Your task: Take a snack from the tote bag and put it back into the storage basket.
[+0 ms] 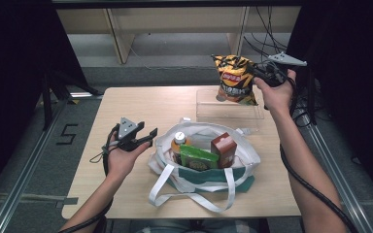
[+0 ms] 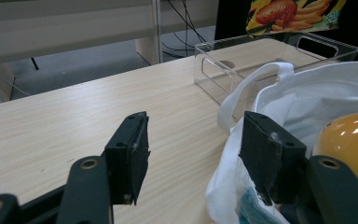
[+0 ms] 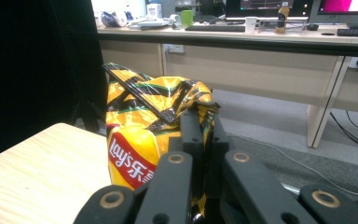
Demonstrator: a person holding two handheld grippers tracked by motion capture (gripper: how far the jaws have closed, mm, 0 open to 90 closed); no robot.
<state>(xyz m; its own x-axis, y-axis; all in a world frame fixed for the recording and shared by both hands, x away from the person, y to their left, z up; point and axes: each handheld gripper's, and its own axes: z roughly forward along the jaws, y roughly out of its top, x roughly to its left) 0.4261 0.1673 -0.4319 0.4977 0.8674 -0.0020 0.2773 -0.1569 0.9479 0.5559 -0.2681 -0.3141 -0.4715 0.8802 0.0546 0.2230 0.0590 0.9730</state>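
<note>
A yellow and black bag of crisps hangs above the clear plastic bin at the back right of the table. My right gripper is shut on the bag's upper right edge; in the right gripper view the jaws pinch the crinkled top of the bag of crisps. My left gripper stands open beside the left rim of the white tote bag, nothing between its pads. The tote bag holds an orange bottle, a green packet and a brown carton.
The wooden table has bare surface at its left and back left. The tote's white handles trail toward the front edge. Desks and cables stand on the floor beyond the table.
</note>
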